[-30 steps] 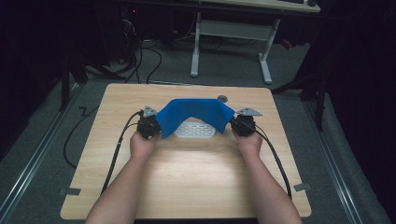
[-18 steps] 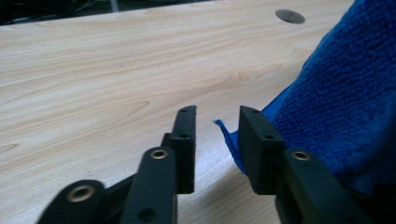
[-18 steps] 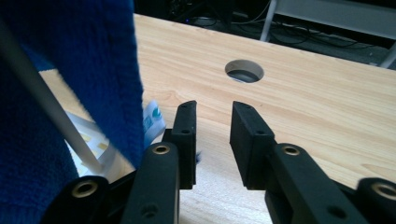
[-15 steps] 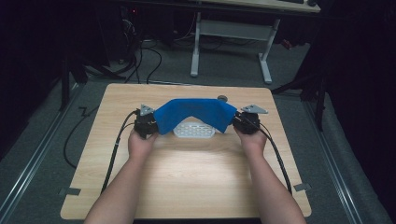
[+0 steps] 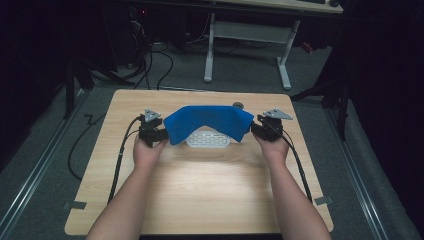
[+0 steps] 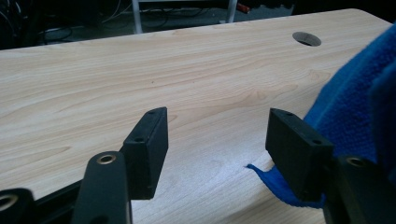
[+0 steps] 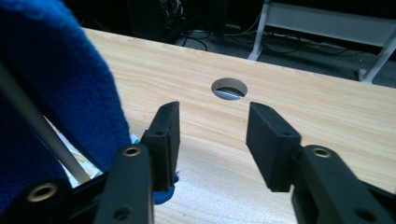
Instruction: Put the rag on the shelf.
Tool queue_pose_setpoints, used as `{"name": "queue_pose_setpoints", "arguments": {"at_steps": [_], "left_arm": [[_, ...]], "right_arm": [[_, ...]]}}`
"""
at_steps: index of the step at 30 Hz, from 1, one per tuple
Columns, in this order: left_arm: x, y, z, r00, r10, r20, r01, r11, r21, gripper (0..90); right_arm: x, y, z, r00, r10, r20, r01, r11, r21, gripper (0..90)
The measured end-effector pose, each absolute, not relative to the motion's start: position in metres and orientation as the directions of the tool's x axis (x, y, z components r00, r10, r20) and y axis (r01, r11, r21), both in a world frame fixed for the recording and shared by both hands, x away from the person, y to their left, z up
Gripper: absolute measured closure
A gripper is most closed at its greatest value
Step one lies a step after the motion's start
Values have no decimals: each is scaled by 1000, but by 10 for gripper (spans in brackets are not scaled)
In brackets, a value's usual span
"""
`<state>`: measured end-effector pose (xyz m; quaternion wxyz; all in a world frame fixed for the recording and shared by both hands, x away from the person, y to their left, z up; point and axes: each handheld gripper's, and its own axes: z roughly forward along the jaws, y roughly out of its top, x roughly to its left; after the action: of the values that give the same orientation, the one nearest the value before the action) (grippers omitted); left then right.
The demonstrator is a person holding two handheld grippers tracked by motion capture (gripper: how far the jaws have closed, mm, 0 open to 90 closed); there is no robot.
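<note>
A blue cloth [image 5: 207,121] lies draped over a white perforated rack [image 5: 207,140] at the middle of the wooden table [image 5: 210,190]. My left gripper [image 5: 161,132] sits at the cloth's left end. Its jaws have just been opening and stand open with nothing between them [image 6: 217,121]; the blue cloth [image 6: 355,107] hangs just outside one jaw. My right gripper [image 5: 256,128] is at the cloth's right end. Its jaws have also just been opening, with bare table between them [image 7: 212,116], and the blue cloth [image 7: 56,84] is beside the left jaw.
A round cable hole [image 5: 238,105] lies in the table just behind the cloth, and the right gripper view has this hole [image 7: 229,88] straight ahead. Cables trail from both grippers toward the table's front. A desk frame [image 5: 245,35] stands on the floor beyond the table.
Both grippers' jaws have opened and let go of the cloth's ends. The cloth stays draped over the rack. The hands have barely shifted.
</note>
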<state>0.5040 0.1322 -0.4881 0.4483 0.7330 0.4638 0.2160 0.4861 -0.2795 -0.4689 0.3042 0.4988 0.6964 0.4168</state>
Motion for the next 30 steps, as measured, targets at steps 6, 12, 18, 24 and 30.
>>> {"name": "queue_pose_setpoints", "arguments": {"at_steps": [6, 12, 18, 24, 30], "left_arm": [[504, 140, -486, 459, 883, -100, 503, -166, 848, 362], [503, 150, -488, 439, 893, -98, 512, -159, 844, 367], [501, 161, -491, 418, 903, -96, 516, -150, 843, 377], [493, 173, -491, 413, 908, -64, 512, -174, 841, 391], [460, 183, -491, 417, 908, -41, 492, -187, 850, 407]], "right_arm": [[486, -283, -468, -309, 951, -8, 446, 152, 882, 485], [485, -286, -467, -299, 954, -23, 445, 161, 881, 482], [485, -292, -466, -283, 959, -32, 451, 162, 877, 482], [479, -298, -467, -281, 958, -58, 452, 185, 873, 481], [451, -303, -466, -295, 952, -79, 420, 203, 885, 470]]}}
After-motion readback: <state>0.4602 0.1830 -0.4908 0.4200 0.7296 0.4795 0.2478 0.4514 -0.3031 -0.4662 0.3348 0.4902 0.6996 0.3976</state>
